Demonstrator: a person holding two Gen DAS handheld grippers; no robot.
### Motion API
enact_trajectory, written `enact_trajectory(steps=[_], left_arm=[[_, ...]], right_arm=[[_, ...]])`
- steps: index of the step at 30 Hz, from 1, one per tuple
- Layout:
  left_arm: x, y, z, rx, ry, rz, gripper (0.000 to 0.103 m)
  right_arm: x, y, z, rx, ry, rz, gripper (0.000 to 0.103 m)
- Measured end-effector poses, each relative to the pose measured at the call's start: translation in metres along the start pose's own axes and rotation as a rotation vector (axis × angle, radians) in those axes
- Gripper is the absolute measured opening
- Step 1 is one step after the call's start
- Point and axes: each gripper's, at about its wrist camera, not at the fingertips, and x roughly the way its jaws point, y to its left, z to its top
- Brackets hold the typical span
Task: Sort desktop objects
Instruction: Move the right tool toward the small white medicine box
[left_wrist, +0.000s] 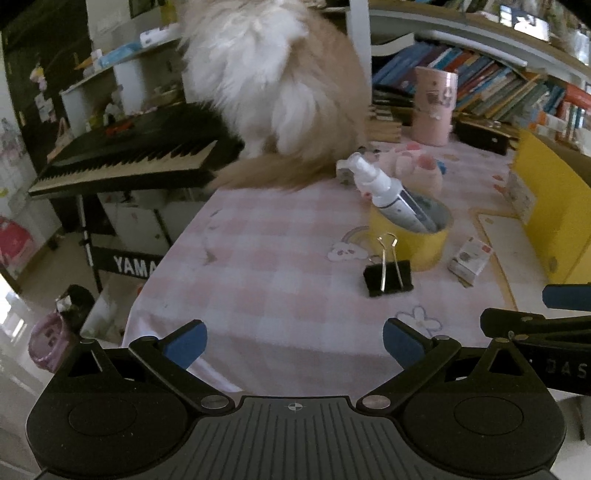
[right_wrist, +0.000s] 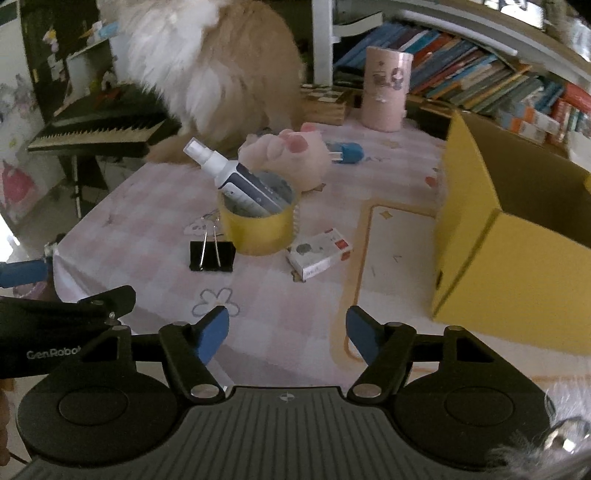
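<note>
- The fluffy cat (right_wrist: 221, 70) stands on the far side of my table (right_wrist: 122, 229), tail trailing on the cloth — if it turns or backs up, I judge it could knock things over or step into my reach.
- The yellow box (right_wrist: 517, 266) sits open on my right, probably the bin for sorting; a careless swing could clip its near wall.
- The yellow tape roll (right_wrist: 258, 229) holds a spray bottle (right_wrist: 221, 170) leaning out of it; nudging the roll may tip the bottle out.
- The small carton (right_wrist: 319, 253) lies just beside the roll, and the binder clip (right_wrist: 212, 256) on its other side — its wire handles could slip from my pads.
- My right gripper (right_wrist: 288, 332) hovers half open and empty; my left gripper (left_wrist: 295, 343) is wide and empty too.
</note>
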Motion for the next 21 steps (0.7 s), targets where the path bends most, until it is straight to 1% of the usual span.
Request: enact_trajectory(steps=[8, 15, 21], left_arm=[[0.016, -0.009, 0.012, -0.017, 0.031, 0.026, 0.102], [0.025, -0.017, 0.02, -0.021, 0.047, 0.035, 0.102], [0.033, -0.022, 0.025, -0.032, 0.063, 0.041, 0.102]], right_arm=[[0.033, -0.01, 0.019, -0.05, 0.048, 0.02, 0.068], [0.056, -0.019, 0.033, -0.08, 0.056, 0.029, 0.068], [0.073, -0.025, 0.042, -0.105, 0.076, 0.019, 0.069]])
